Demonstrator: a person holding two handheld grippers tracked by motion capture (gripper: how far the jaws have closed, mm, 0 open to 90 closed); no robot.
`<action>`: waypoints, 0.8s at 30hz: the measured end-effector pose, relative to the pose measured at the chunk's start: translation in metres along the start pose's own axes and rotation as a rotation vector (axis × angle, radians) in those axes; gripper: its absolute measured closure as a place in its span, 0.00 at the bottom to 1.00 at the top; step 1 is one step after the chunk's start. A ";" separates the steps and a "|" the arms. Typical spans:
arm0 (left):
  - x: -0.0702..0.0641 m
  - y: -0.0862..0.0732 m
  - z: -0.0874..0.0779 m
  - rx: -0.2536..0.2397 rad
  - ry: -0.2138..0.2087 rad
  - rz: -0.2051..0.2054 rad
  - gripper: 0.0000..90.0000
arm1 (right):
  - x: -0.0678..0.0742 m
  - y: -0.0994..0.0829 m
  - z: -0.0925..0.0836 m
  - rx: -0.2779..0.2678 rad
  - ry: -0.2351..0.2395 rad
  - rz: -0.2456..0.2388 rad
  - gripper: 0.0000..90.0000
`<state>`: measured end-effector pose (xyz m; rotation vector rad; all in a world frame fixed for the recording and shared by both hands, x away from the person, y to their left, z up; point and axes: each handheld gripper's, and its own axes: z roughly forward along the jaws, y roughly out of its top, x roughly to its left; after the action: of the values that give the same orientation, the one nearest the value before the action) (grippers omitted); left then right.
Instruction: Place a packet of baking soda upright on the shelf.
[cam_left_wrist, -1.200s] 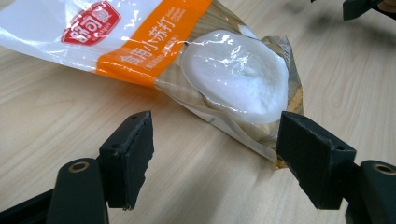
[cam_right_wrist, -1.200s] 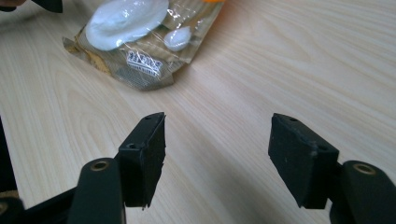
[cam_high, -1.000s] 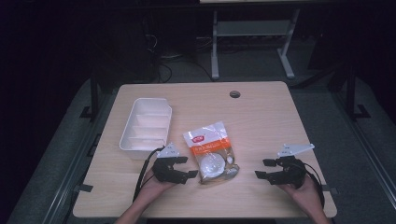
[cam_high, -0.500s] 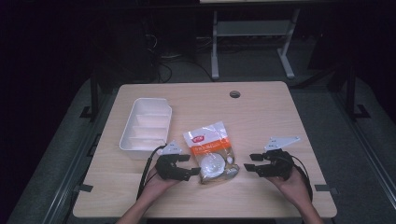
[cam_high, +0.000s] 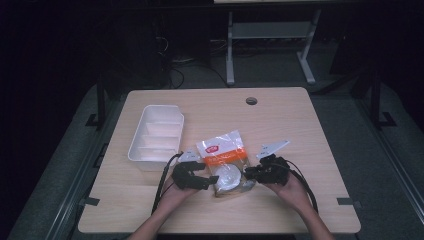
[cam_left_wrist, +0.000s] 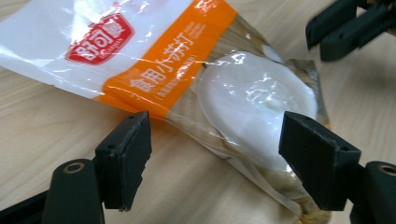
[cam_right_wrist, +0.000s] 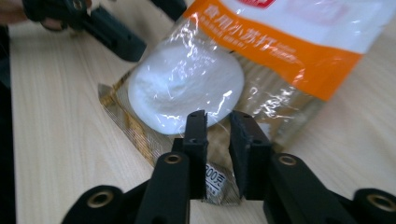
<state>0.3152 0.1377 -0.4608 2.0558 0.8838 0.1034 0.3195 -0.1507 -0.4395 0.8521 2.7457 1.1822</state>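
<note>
A clear bag (cam_high: 223, 152) with a white and orange label lies flat on the wooden table (cam_high: 300, 125), a white round lump (cam_left_wrist: 252, 102) of powder in its near end. My left gripper (cam_high: 212, 180) is open at the bag's left; in the left gripper view (cam_left_wrist: 219, 130) its jaws stand wide apart on either side of that lump. From the right, my right gripper (cam_high: 248, 173) meets the bag's near right edge. In the right gripper view (cam_right_wrist: 218, 116) its jaws are nearly together, with the bag's film (cam_right_wrist: 280, 51) pinched between them beside the lump (cam_right_wrist: 187, 88).
A white divided tray (cam_high: 156, 135) stands to the left of the bag. A round cable hole (cam_high: 251, 101) sits near the table's far edge. Cables trail from both grippers toward the near edge. A metal stand (cam_high: 270, 35) rises beyond the table.
My right gripper has moved left from the table's right side to the bag's edge and closed down on it. The left gripper stays open by the bag.
</note>
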 end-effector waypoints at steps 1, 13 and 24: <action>0.001 0.000 0.000 0.003 0.009 -0.005 0.27 | 0.000 0.000 0.004 0.010 0.004 -0.002 0.86; 0.012 0.007 0.009 -0.004 0.003 -0.084 0.29 | 0.003 -0.006 0.011 0.020 0.007 -0.011 0.90; 0.010 0.008 0.018 0.003 -0.089 -0.081 0.61 | 0.008 -0.010 0.011 0.002 -0.010 -0.030 0.91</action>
<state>0.3335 0.1283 -0.4684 2.0086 0.9109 -0.0336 0.3107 -0.1449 -0.4527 0.8116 2.7419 1.1675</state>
